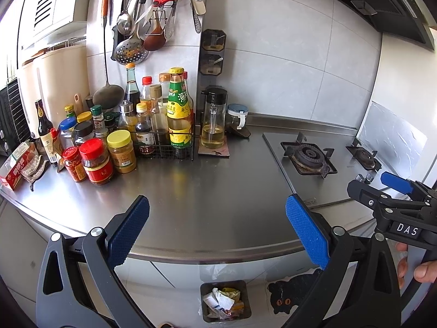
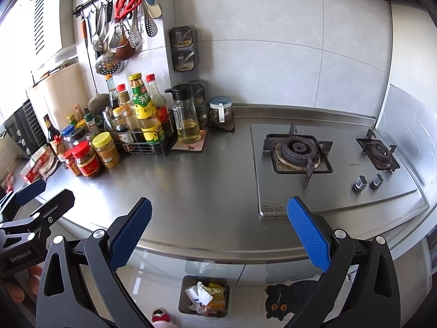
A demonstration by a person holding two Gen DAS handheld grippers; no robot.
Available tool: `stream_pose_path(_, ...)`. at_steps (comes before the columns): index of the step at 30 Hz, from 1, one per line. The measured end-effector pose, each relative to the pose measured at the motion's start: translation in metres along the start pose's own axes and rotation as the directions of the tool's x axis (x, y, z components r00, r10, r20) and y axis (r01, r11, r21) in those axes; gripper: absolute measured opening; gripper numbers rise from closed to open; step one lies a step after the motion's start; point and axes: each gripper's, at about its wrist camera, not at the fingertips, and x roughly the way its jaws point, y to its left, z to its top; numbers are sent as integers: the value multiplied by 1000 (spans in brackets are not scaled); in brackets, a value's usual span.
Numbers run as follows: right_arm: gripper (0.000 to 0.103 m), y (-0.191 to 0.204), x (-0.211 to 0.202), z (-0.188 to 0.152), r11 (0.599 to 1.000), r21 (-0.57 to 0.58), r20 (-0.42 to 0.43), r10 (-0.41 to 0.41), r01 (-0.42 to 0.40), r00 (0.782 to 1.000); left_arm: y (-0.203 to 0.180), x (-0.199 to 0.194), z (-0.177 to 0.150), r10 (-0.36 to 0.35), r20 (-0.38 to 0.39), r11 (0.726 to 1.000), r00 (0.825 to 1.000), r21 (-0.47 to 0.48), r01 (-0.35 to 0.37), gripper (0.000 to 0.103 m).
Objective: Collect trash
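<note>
Seen from the left wrist camera, the left gripper [image 1: 217, 229] hangs with its blue pads spread wide and nothing between them, above the front edge of a bare steel desk [image 1: 207, 191]; below the edge, on the floor, a small grey bin [image 1: 225, 300] sits already stuffed with crumpled paper and wrappers. At the far left of the desk, beside a cluster of sauce jars [image 1: 95, 161], lie a red carton [image 1: 17, 168] and what may be a crumpled wrapper [image 1: 34, 166], though the lens bends that corner too much to be sure. The right gripper [image 1: 393, 183] juts in at the right edge, its pads apart. From the right wrist camera, the right gripper [image 2: 218, 229] likewise stands spread and empty, over the desk between the jars and the gas hob [image 2: 327, 164], with the bin [image 2: 204, 295] directly beneath on the floor beside a black cat mat [image 2: 289, 300]. With no loose trash on the open steel, the sound course would be to sweep the left gripper toward the carton corner, close squarely on any scrap, and carry it clear of the bottles before releasing over the bin.
</note>
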Motion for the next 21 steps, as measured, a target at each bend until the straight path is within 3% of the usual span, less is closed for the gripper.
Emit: stream_pose_path(21, 100, 1, -1, -4, 1000, 0, -10, -6, 6, 1000, -2, -2, -3, 1, -1, 1000, 1000, 2, -1, 95)
